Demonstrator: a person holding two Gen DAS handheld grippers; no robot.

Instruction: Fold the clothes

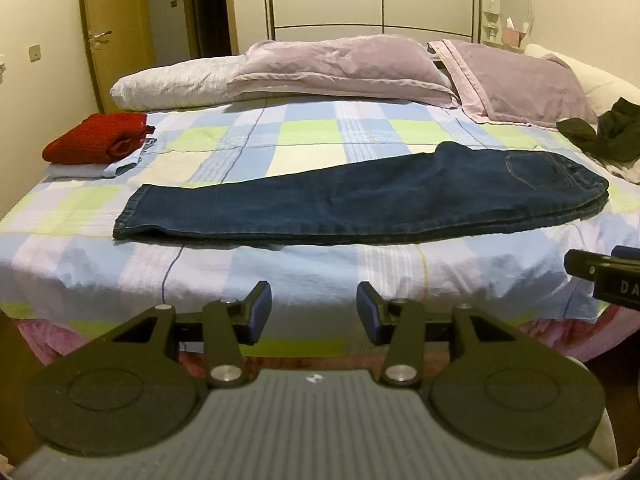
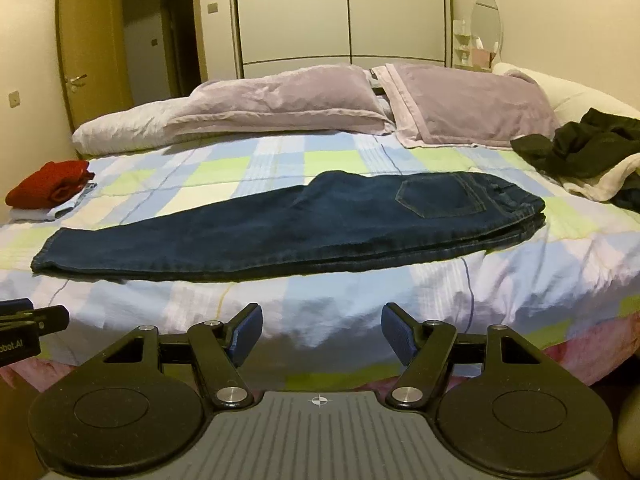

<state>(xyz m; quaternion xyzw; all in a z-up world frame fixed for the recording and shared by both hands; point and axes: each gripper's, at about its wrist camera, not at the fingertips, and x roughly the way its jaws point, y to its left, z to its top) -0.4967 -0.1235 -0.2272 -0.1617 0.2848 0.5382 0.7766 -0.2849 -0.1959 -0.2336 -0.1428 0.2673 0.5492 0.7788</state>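
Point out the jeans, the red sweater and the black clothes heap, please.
jeans (image 2: 280,232): right wrist view, mid-leg, upper layer.
red sweater (image 1: 92,140): left wrist view, middle of the folded top.
black clothes heap (image 2: 580,148): right wrist view, centre of the crumpled pile.

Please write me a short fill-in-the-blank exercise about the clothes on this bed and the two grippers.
1. The jeans lie flat on the ____ bedspread.
2. The folded ____ sweater sits near the bed's left edge.
3. The left gripper and right gripper both stand ____, holding nothing.

Missing words: checked; red; open
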